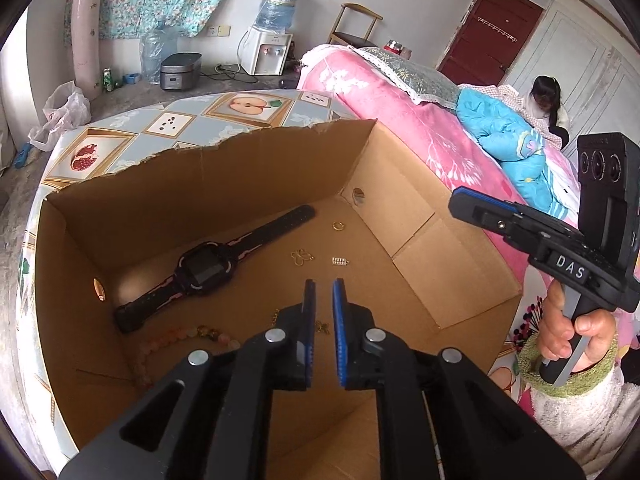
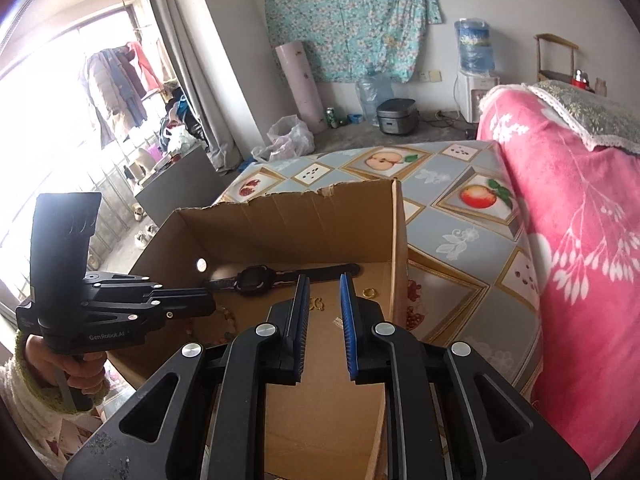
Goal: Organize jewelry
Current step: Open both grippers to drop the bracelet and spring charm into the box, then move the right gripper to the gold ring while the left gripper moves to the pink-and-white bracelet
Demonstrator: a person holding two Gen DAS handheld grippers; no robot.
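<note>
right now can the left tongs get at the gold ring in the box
Probably yes. The left tongs hang over the open box, nothing between them, and the ring lies bare on the floor ahead, clear of the watch.

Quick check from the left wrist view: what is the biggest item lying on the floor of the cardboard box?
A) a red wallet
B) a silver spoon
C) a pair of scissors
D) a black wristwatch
D: a black wristwatch lies flat on the floor of the cardboard box, its strap stretched out, far larger than the gold ring nearby.
</note>
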